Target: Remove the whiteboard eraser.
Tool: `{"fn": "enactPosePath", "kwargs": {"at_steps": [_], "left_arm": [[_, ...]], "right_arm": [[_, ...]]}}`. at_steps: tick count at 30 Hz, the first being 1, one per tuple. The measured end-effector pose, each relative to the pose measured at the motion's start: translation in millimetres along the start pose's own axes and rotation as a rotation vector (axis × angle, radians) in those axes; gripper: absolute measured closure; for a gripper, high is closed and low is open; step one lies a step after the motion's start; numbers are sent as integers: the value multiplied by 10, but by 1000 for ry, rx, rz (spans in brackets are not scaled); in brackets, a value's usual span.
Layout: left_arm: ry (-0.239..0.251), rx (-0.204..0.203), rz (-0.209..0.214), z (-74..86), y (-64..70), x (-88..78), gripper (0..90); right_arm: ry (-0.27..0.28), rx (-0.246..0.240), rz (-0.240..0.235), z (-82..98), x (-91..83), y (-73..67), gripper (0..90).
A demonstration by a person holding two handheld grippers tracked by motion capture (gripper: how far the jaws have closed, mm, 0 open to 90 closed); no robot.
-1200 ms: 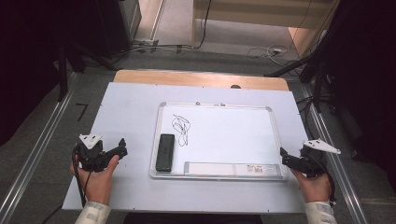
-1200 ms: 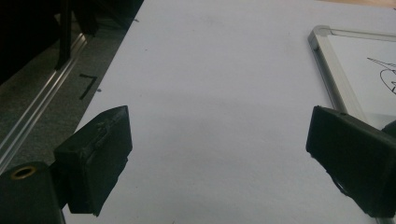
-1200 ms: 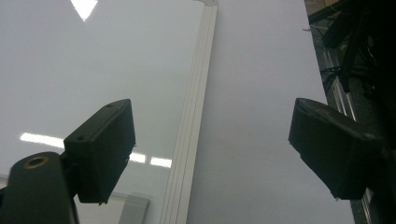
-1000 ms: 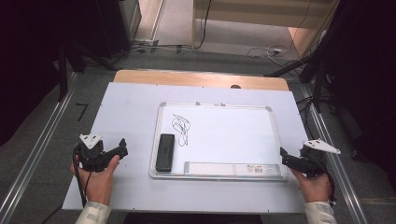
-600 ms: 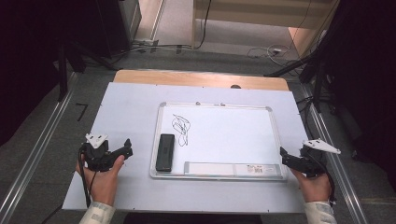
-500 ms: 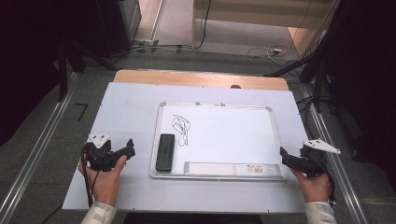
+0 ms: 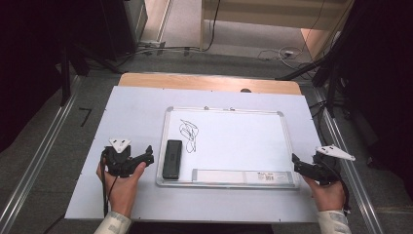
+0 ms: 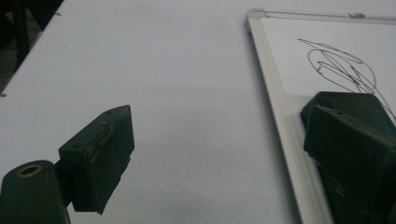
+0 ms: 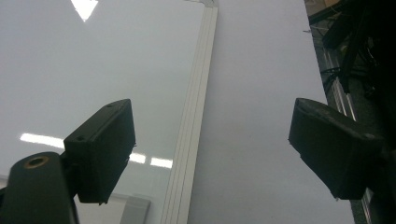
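Whiteboard (image 7: 234,146) lies flat mid-tabletop (image 7: 131,112) in the high view, a black eraser (image 7: 171,159) at its left edge below a scribble (image 7: 188,134); left gripper (image 7: 146,157) just beside that edge, right gripper (image 7: 298,165) at the right edge. Left gripper view: jaws wide apart, empty, near the eraser (image 8: 355,105). Right gripper view: jaws wide, empty, straddling the board's frame (image 9: 194,126).

L gripper (image 7: 146,155) jaws apart | R gripper (image 7: 295,163) jaws apart

Whiteboard (image 7: 234,141) lies mid-bench (image 7: 136,112), scribble (image 7: 188,133) near its left edge. Black eraser (image 7: 172,159) at front-left corner. Left hand-held gripper (image 7: 146,155) just beside it; right hand-held gripper (image 7: 297,165) at front-right corner.
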State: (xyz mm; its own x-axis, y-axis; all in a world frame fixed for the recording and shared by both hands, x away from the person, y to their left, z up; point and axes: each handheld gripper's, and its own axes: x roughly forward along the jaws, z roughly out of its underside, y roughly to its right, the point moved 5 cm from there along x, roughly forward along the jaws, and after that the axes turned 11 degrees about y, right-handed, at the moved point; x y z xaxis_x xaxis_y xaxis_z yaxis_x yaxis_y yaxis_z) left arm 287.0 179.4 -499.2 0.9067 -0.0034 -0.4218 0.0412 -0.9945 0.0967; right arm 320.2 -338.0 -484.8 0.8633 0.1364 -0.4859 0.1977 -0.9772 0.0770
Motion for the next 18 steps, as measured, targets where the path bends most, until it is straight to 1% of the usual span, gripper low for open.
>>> {"fn": "enactPosePath", "kwargs": {"at_steps": [3, 6, 8, 9, 10, 11, 16, 18], "left_arm": [[-9, 7, 16, 6, 97, 22, 91], [-12, 9, 18, 9, 120, 36, 91], [-15, 3, 19, 12, 140, 46, 91], [-18, 7, 22, 11, 147, 47, 91], [-19, 6, 25, 12, 181, 57, 91], [-19, 6, 25, 12, 181, 57, 92], [-32, 16, 41, 29, 276, 89, 92], [-35, 13, 46, 31, 301, 100, 92]], "right_arm": [[2, 3, 1, -4, -4, 5, 132], [2, 6, 2, -3, -6, 8, 132], [2, 6, 1, -2, -8, 9, 132], [1, 7, 2, -2, -9, 8, 132], [1, 7, 1, -3, -9, 9, 133], [2, 6, 1, -3, -7, 9, 134], [4, 5, 0, -6, -7, 6, 135], [3, 6, 0, -5, -6, 6, 136]]}}
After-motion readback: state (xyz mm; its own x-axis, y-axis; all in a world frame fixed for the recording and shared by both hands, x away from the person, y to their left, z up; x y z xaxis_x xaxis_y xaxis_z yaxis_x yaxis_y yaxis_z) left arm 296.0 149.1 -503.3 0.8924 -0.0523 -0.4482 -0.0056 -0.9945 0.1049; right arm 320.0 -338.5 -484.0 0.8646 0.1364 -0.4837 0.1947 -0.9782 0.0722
